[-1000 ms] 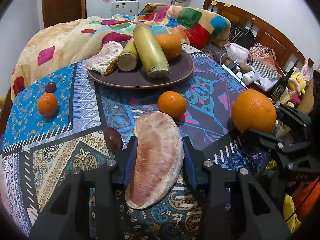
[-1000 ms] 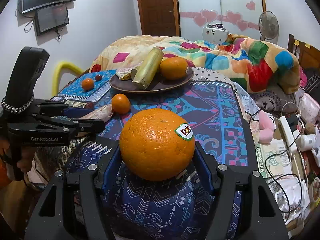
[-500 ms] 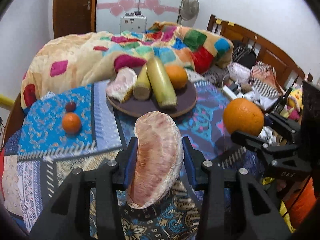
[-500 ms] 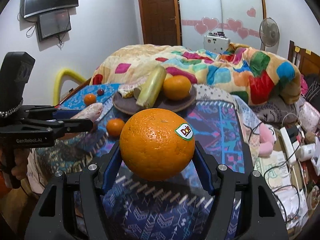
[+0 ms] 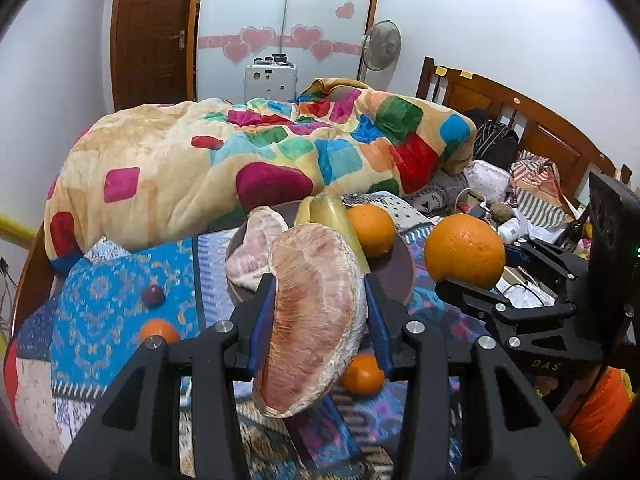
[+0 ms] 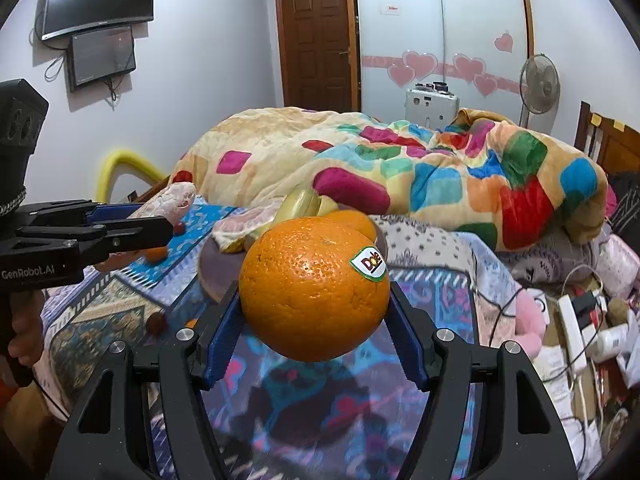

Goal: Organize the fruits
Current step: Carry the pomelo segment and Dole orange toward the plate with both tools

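My left gripper [image 5: 318,320] is shut on a peeled pink pomelo wedge [image 5: 312,320] and holds it above the patterned table. My right gripper [image 6: 314,320] is shut on a large orange [image 6: 314,288] with a sticker; this orange also shows in the left wrist view [image 5: 464,256]. Both are lifted in front of a dark round plate [image 5: 402,276]. The plate holds another pomelo piece [image 5: 256,246], two yellow-green stalks [image 5: 332,214] and an orange [image 5: 370,230]. The left gripper and its wedge [image 6: 172,202] show at the left of the right wrist view.
On the tablecloth lie a small orange [image 5: 158,330], a dark plum [image 5: 152,295], another small orange [image 5: 362,374] under the wedge, and a dark plum [image 6: 156,322]. A bed with a colourful blanket [image 5: 240,160] stands behind. Clutter and cables [image 6: 580,320] lie at the right.
Both grippers have risen from the table with their fruit and moved toward the plate. The plate now sits just behind the wedge and the large orange.
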A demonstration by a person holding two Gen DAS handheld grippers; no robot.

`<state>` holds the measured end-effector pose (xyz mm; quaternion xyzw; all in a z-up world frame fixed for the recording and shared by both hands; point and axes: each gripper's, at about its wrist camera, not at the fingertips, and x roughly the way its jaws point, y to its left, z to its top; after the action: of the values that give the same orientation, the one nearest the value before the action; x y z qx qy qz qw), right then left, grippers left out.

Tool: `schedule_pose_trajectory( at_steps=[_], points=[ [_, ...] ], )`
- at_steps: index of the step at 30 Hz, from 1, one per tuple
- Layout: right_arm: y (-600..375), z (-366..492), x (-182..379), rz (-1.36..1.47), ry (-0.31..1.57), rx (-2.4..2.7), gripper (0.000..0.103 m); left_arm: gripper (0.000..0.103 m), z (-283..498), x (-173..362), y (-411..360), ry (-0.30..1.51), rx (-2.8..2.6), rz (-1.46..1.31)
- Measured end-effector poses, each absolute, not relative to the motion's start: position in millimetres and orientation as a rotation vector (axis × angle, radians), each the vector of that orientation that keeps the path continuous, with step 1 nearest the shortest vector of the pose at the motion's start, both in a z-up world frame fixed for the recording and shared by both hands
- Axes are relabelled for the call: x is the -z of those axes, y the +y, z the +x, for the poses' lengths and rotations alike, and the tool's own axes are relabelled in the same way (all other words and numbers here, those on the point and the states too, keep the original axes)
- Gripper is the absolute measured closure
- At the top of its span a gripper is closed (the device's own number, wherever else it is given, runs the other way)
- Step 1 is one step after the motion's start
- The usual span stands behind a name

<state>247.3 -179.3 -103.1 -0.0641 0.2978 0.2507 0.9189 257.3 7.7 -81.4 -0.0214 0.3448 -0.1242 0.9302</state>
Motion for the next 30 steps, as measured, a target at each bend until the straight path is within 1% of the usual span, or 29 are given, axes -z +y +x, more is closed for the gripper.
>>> schedule_pose_trajectory(
  at_steps=[13,18,26,30],
  points=[
    [-156.5,293.9,125.1,-0.204,0.685,-0.518,0.038,0.06,313.7,108.9,10.7,0.76,0.221,-0.042],
    [-155.1,295.0,125.3,-0.245,0.685,-0.518,0.038,0.06,323.3,116.9,6.5,0.771,0.208,-0.023],
    [-156.5,302.0,129.6,-0.222,0.735,-0.541,0.038,0.06,326.5,124.3,-11.3,0.771,0.203,0.036],
    [-154.4,301.7,130.0,-0.229,0.738,-0.543,0.037,0.06,330.4,127.4,-6.3,0.801,0.205,0.007]
  ],
)
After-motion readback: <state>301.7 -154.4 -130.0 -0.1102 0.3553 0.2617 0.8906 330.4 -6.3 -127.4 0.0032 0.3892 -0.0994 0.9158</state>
